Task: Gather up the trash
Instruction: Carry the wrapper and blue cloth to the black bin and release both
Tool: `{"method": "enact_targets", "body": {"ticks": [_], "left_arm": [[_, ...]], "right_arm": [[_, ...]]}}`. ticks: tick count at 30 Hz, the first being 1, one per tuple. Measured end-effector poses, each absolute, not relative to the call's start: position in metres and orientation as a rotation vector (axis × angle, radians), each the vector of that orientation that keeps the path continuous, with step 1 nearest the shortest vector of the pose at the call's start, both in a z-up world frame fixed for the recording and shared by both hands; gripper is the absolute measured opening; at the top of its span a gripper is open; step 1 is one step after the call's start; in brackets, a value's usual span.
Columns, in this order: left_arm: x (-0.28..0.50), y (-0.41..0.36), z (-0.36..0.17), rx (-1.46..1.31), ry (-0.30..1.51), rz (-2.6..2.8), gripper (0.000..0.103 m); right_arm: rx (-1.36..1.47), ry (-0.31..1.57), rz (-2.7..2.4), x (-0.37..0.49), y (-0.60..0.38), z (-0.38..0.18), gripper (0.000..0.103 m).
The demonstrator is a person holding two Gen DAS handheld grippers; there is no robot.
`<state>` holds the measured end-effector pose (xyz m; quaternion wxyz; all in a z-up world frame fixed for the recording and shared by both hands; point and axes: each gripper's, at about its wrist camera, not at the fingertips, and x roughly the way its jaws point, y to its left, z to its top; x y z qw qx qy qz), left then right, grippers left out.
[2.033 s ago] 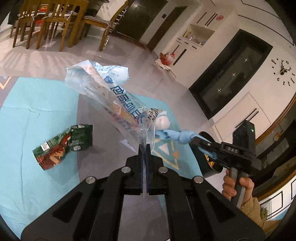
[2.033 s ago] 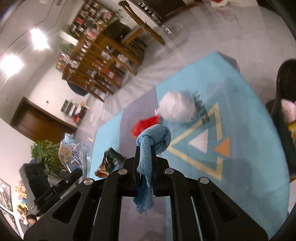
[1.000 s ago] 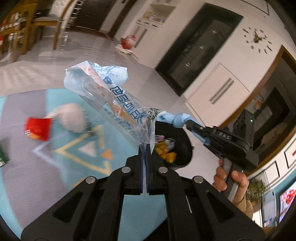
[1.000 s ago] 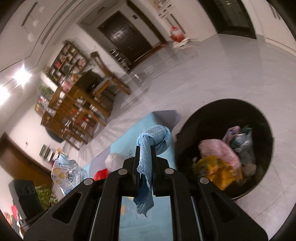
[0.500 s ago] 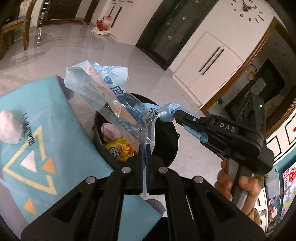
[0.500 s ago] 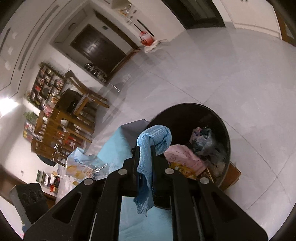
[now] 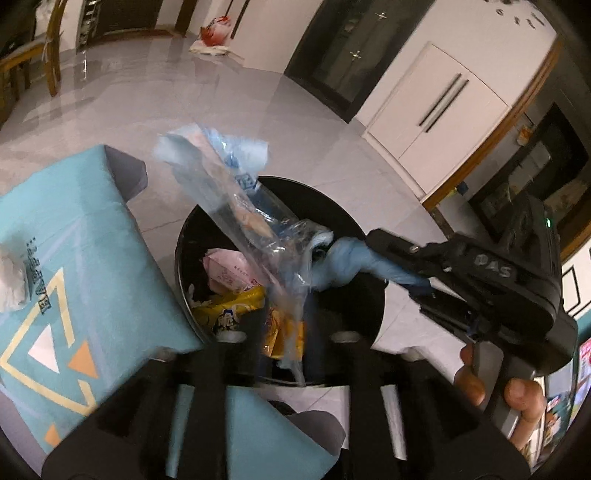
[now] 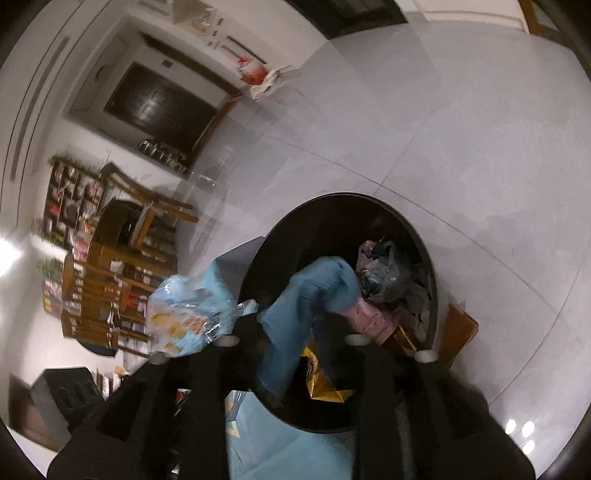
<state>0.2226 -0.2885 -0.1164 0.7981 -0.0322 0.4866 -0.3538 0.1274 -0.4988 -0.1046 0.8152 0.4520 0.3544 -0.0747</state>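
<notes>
A black round bin (image 7: pixel 183 236) with pink and yellow packets inside stands by the teal rug (image 7: pixel 74 240). My left gripper (image 7: pixel 286 343) is above it and its jaws are opening. The clear blue-printed plastic bag (image 7: pixel 229 206) hangs loose between the fingers, with neither pad pressing on it, tilting over the bin. My right gripper (image 8: pixel 291 339) is also over the bin (image 8: pixel 424 254) with its jaws opening. The blue knitted cloth (image 8: pixel 314 288) sags between its spread fingers, unpressed. In the left wrist view the right gripper (image 7: pixel 391 266) reaches in from the right with the cloth (image 7: pixel 347 262) at its tip.
A crumpled white paper (image 7: pixel 11 273) lies on the rug at the left edge. A brown cardboard piece (image 8: pixel 458 332) sits beside the bin. Grey tiled floor surrounds the bin. Wooden dining chairs (image 8: pixel 122 258) and a red-white bag (image 7: pixel 216 27) are farther off.
Both grippers came over the bin and sank a little. Their jaws, shut on the bag and the cloth before, now stand apart, and both items have come loose.
</notes>
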Motion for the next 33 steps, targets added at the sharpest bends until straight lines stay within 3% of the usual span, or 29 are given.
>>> {"method": "enact_targets", "body": {"ticks": [5, 7, 12, 26, 33], "left_arm": [[0.229, -0.284, -0.122, -0.109, 1.056, -0.738, 0.055], [0.225, -0.278, -0.126, -0.12, 1.062, -0.738, 0.07], [0.21, -0.255, -0.126, -0.159, 1.05, -0.731, 0.081], [0.169, -0.118, -0.097, -0.174, 0.927, -0.579, 0.087], [0.167, -0.002, -0.082, -0.156, 0.894, -0.348, 0.087]], "right_arm": [[1.021, 0.744, -0.187, 0.124, -0.508, -0.105, 0.055], [1.023, 0.746, -0.175, 0.125, -0.506, -0.104, 0.057], [0.992, 0.764, -0.137, 0.134, -0.491, -0.097, 0.065], [0.698, 0.765, 0.058, 0.156, -0.408, -0.064, 0.087], [0.47, 0.827, 0.152, 0.176, -0.338, -0.062, 0.088]]}}
